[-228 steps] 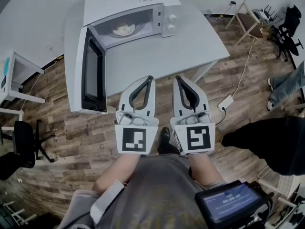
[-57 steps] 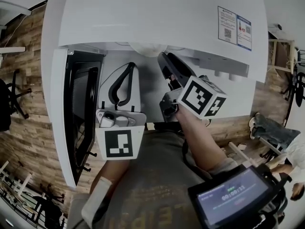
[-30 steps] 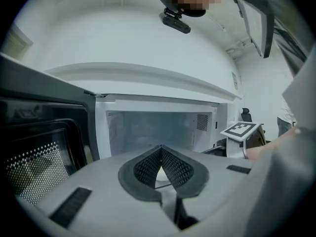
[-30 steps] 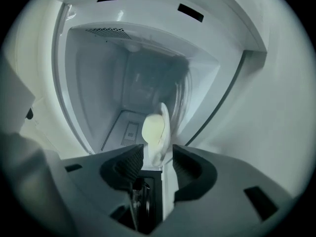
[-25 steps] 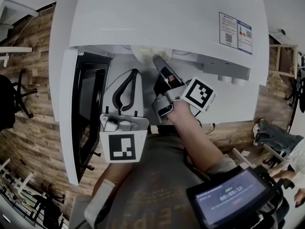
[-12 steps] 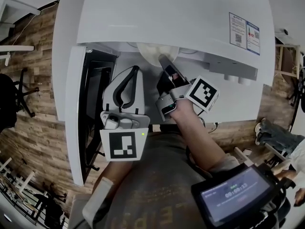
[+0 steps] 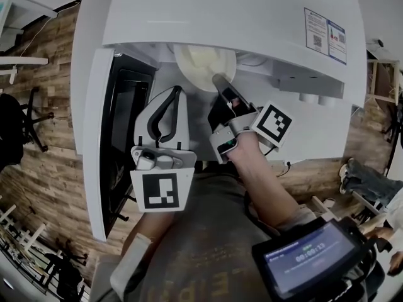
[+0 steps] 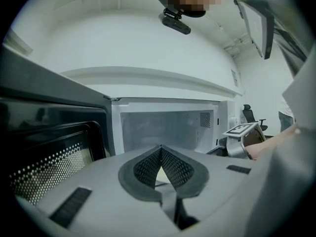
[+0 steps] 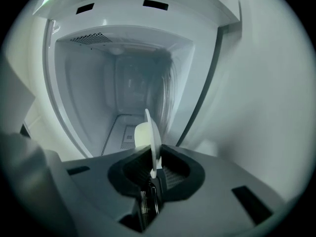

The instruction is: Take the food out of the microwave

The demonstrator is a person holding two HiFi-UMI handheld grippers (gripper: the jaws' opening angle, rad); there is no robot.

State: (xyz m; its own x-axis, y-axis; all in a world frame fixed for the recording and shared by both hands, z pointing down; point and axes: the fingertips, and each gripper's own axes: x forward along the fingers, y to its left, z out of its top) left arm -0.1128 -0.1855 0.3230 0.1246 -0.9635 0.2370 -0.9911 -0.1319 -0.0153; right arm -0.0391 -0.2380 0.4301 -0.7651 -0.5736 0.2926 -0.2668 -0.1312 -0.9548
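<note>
Round the edges of the head view, wooden floor (image 7: 38,175); on it a white surface (image 7: 79,74) carrying a white microwave (image 7: 233,17), seen from almost straight above. At the microwave's left, the door (image 7: 119,137) swung wide open, dark window turned inward; in the left gripper view the same door (image 8: 49,152) at the left with its dotted mesh, and the pale cavity (image 8: 163,125) straight ahead. Along the bottom of the head view, a grey-clad torso (image 7: 195,244) and a bare forearm (image 7: 264,181), with a small screen device (image 7: 308,263) at the lower right

Next in size, the left hand-held gripper (image 7: 175,90), held in front of the open cavity just left of the plate (image 7: 204,65), jaws pressed together tip to tip with nothing between them; likewise in its own view (image 8: 161,149). Beside it the right hand-held gripper (image 7: 218,79), rolled onto its side, marker cube (image 7: 272,123) tilted up to the right, jaws just now drawn closer and clamped on the near rim of the plate

Plate pale and round, at the mouth of the cavity, far part hidden under the microwave's top edge; food not told apart from it from above. In the right gripper view, the plate (image 9: 152,132) edge-on as a thin pale sliver standing between the jaws of that gripper (image 9: 154,168), a rounded pale bulge on its left face, food or dish impossible to tell

Smallest, a printed label (image 7: 325,27) on the microwave's top and two knobs (image 7: 310,97) on its front
</note>
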